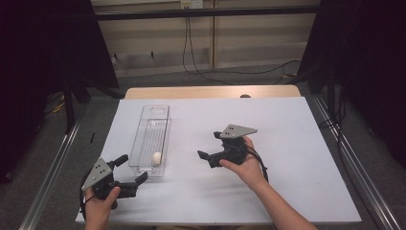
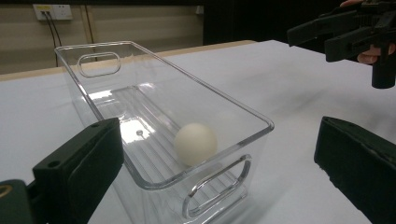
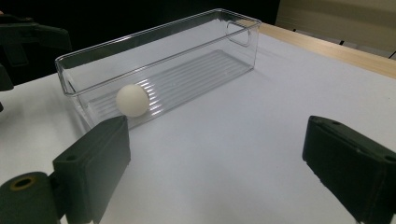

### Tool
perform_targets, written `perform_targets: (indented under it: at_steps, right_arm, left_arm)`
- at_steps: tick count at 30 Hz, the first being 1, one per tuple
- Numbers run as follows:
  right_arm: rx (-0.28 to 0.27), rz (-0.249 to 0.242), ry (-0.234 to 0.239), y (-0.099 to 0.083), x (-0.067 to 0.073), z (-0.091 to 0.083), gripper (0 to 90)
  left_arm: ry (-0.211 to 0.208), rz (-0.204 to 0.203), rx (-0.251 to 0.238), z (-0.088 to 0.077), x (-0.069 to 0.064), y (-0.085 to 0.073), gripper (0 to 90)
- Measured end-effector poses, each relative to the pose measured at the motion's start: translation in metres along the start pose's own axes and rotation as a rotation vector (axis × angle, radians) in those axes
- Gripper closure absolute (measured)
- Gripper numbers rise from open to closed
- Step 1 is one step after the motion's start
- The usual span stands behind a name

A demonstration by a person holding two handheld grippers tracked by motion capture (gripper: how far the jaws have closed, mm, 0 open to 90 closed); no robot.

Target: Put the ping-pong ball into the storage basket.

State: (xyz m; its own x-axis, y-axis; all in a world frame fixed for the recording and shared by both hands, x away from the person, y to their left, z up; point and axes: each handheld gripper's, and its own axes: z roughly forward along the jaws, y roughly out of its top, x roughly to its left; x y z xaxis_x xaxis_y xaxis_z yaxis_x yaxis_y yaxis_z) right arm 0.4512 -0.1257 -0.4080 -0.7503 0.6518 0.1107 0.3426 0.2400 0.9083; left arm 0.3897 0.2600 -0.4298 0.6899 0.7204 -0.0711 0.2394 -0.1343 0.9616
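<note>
Now the person is holding both grippers off to either side of the long clear plastic bin (image 1: 152, 139), and the small white ball (image 1: 156, 157) is sitting inside it, down at the near end, resting on the ribbed floor close to the end wall with the cut-out handle. The left gripper (image 1: 135, 178) is hovering just off that near end, its jaws spread wide with nothing between them. The right gripper (image 1: 207, 159) is waiting over the white desk (image 1: 297, 143) to the right of the bin, jaws likewise gaping and empty, pointing toward the ball.

My read: the ball is the thing being gone for, and the left gripper is closer. To do this well, it should be coming in from above, over the rim, not through the wall, since the bin is light and would likely skid. Keeping the jaws wide until they are straddling the ball, then closing gently across its widest part, should stop it rolling away along the ribs. The right gripper could be steadying the far rim.
</note>
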Motion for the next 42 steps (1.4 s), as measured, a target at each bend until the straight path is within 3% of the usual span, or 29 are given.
perform_targets:
  at_steps: [2,7,16,42]
  right_arm:
    - [0.0,-0.001,-0.002,-0.001,0.0,-0.001,7.4]
    - [-0.001,0.003,-0.006,-0.005,-0.003,-0.004,6.9]
    - [0.004,-0.001,-0.014,-0.009,-0.005,-0.01,6.7]
    - [-0.001,0.01,-0.038,-0.022,-0.013,-0.03,6.6]
  left_arm:
    - [-0.003,-0.016,-0.014,0.001,-0.001,0.0,1.5]
    - [-0.006,0.003,0.0,0.0,0.001,0.0,1.5]
    - [0.004,-0.009,-0.004,0.0,0.0,0.0,1.5]
    - [0.007,0.007,0.004,-0.001,0.002,0.0,1.5]
